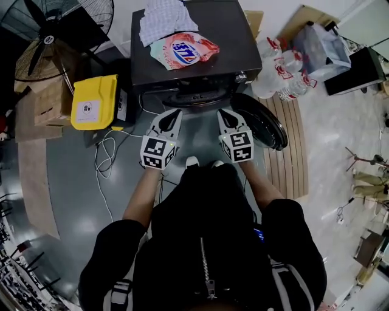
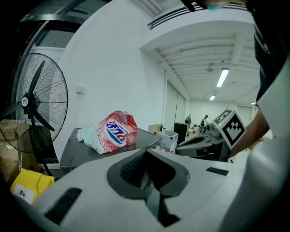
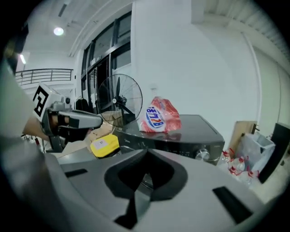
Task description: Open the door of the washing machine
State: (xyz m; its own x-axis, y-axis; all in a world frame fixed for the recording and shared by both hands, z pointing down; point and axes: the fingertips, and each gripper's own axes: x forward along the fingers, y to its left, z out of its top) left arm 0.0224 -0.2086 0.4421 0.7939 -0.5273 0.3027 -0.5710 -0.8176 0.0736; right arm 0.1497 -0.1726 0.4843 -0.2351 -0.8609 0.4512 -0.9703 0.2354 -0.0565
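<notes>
The door [image 1: 262, 126] of the washing machine [image 1: 234, 42] is being shown swung wide open at its right, so the task is being judged done. The left tongs [image 1: 173, 114] and right tongs [image 1: 223, 113] are being held pressed together and empty before the opening, as no grip is being needed.

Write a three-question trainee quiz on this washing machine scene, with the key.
1. True or false: the washing machine has its door open.
2. What lies on the machine's top beside the checked cloth? A) a detergent bag B) a kettle C) a helmet
3. Fill in: the right gripper has its jaws ____.
Key: 1 true; 2 A; 3 shut.
</notes>
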